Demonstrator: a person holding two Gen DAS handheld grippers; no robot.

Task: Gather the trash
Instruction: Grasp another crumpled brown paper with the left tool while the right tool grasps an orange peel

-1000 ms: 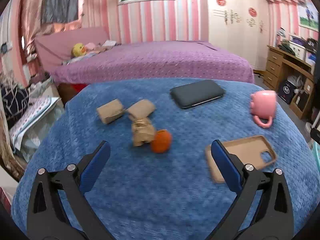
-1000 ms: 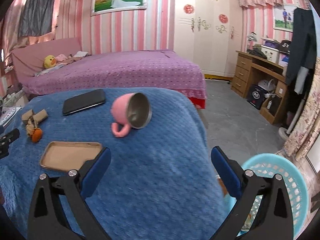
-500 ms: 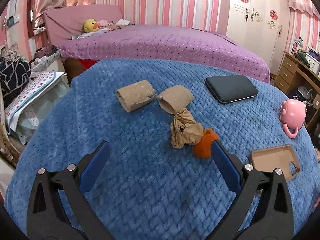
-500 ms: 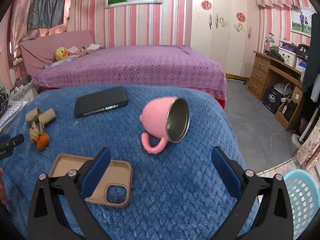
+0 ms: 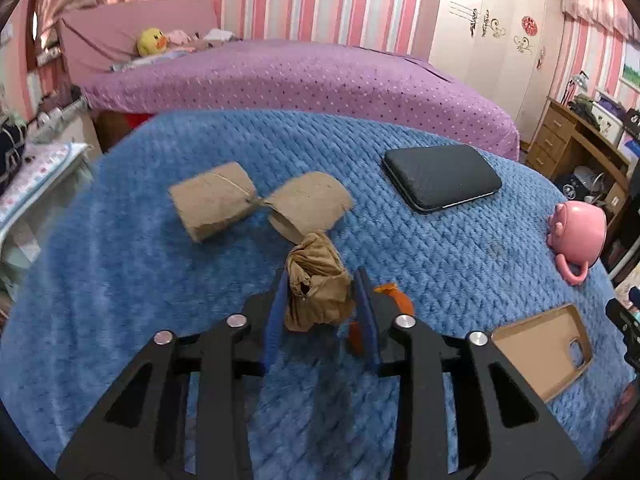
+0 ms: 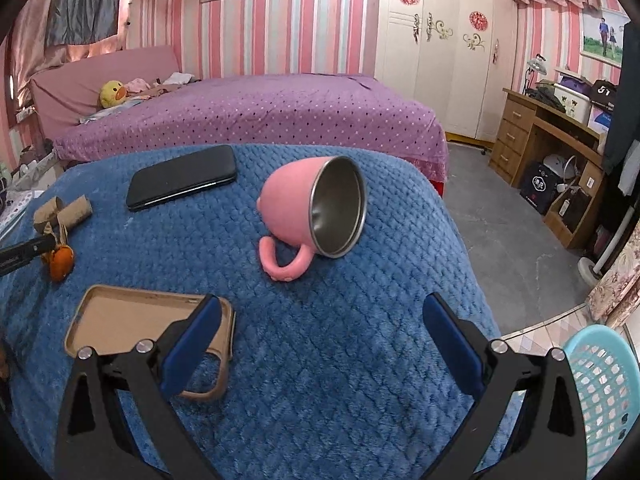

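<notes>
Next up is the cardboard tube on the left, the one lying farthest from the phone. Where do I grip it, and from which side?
Grip the left cardboard tube across its round middle, coming from above. It lies on its side on the blue blanket, open end facing the camera, so set the fingers either side of its length. Keep left of the pinch where it touches the second tube.

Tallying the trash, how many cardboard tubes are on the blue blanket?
2: left tube and right tube, touching end to end, beyond the crumpled paper in the left tongs.
</notes>
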